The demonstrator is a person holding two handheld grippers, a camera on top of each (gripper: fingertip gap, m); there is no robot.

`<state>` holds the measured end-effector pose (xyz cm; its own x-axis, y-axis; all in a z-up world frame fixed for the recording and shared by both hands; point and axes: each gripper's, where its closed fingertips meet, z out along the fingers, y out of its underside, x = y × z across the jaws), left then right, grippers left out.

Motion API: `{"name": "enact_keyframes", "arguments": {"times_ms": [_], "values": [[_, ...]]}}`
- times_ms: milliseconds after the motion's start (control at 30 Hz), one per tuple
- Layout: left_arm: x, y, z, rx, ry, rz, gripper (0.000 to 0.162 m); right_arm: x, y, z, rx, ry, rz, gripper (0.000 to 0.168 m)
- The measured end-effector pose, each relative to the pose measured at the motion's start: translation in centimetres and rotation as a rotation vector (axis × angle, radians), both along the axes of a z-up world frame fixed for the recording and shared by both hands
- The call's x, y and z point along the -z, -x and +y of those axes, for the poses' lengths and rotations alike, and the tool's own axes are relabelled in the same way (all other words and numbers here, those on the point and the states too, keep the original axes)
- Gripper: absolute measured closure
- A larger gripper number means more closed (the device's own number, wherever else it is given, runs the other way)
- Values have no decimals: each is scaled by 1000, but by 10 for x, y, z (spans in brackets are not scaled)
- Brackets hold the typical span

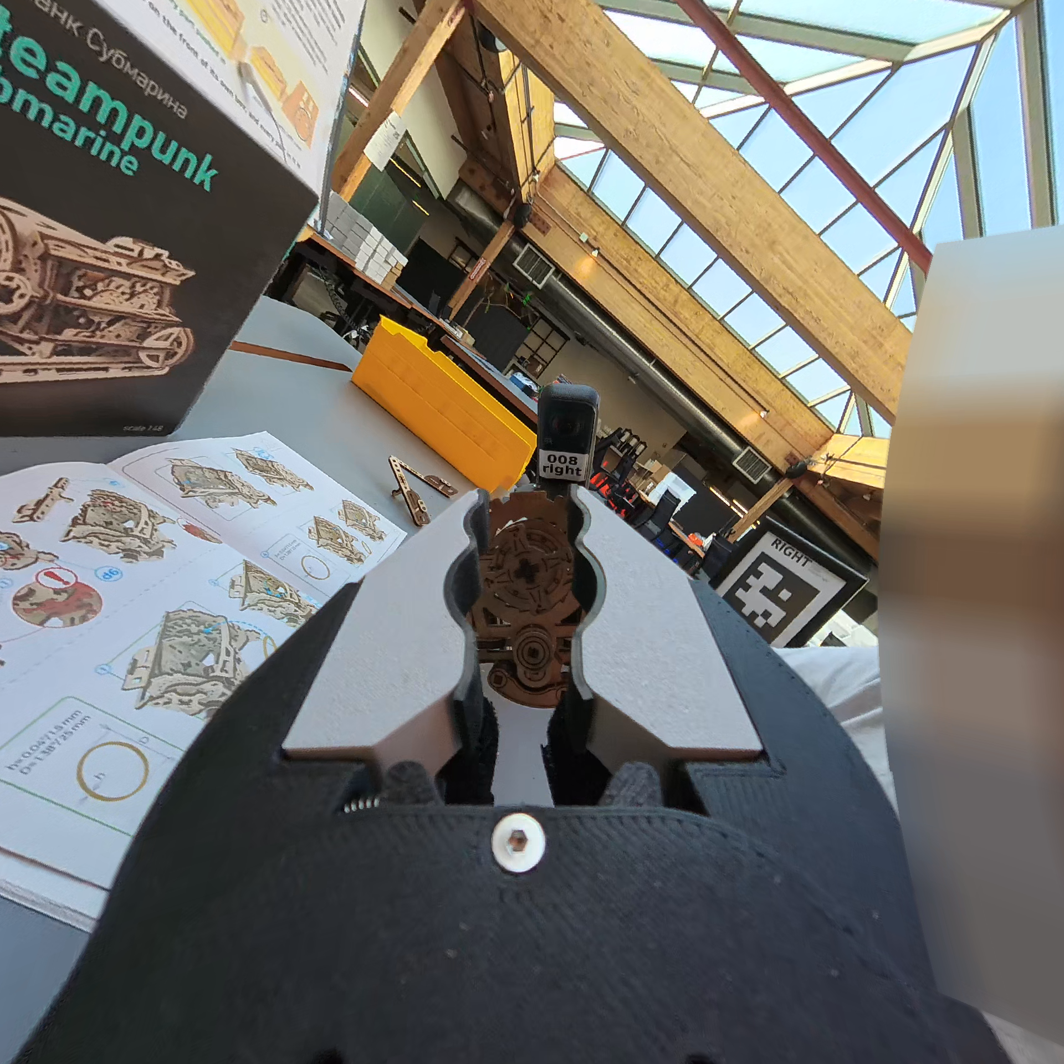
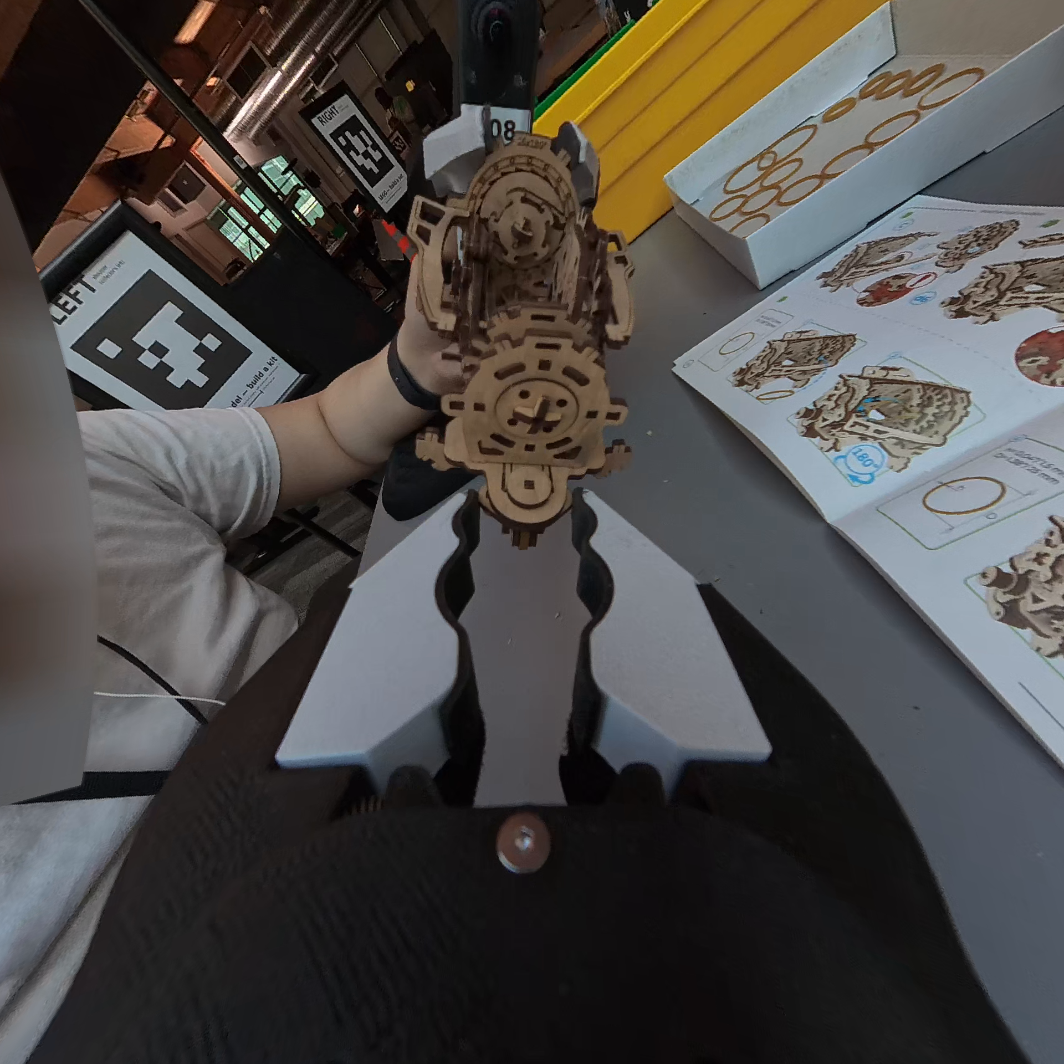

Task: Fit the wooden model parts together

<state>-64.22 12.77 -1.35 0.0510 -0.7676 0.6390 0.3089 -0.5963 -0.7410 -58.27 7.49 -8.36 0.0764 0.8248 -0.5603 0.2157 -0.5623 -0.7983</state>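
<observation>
Between the left gripper's [image 1: 525, 576] fingers sits the wooden model [image 1: 527, 599], pinched at its sides. Just past the right gripper's [image 2: 524, 518] spread fingers, the model's lower tip hangs, above the grey tabletop [image 2: 748, 518].

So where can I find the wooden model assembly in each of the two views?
Left wrist view: the wooden model assembly sits centre, between the left hand-held gripper fingers.
Right wrist view: centre-top, just past the right hand-held gripper tips.
Shared landmark: the open instruction booklet.
</observation>
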Motion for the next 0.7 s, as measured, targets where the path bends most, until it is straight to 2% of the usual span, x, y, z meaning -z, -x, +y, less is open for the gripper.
{"name": "enact_keyframes", "arguments": {"times_ms": [367, 700], "values": [[-10, 7, -4, 3, -146, -8, 138, -6, 1, 6, 45, -170, 17, 137], [-20, 5, -13, 7, -208, -32, 138, -14, 0, 7, 63, -144, 73, 137]]}}
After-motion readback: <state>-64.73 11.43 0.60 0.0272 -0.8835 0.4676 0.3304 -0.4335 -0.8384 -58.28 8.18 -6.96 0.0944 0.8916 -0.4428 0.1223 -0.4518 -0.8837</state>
